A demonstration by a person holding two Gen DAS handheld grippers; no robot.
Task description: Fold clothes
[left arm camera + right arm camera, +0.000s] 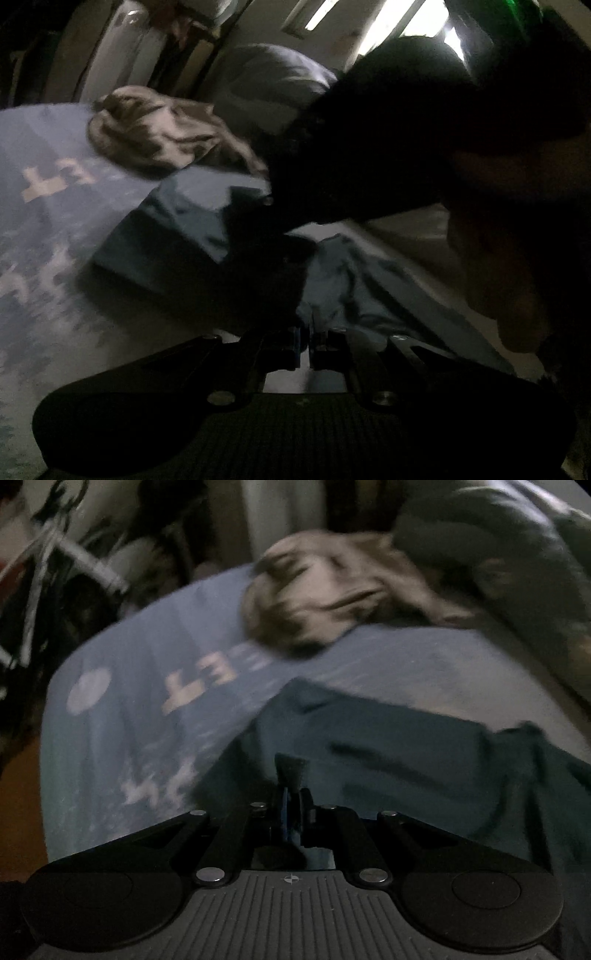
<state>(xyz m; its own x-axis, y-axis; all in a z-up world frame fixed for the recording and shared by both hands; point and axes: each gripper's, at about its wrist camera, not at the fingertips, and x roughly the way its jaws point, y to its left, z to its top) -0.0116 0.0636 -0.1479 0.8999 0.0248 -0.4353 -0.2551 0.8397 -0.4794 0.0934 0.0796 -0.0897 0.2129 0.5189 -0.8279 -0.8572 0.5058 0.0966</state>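
The dark teal garment (399, 753) lies on a pale blue printed bedspread (155, 657), partly doubled over itself, with one flap raised in the left wrist view. The right gripper (291, 797) has its jaws closed narrow on a small tuft of that teal cloth. The left gripper (304, 343) is also closed narrow, and teal fabric runs right up to its fingertips, so it probably pinches an edge, though the dim blur leaves that unsure. To fold well, I judge both held points should travel together at matching height, keeping the cloth taut so the flap lands flat with edges aligned. A crumpled beige-brown garment (332, 587) sits beyond on the bedspread, apart from the teal one.
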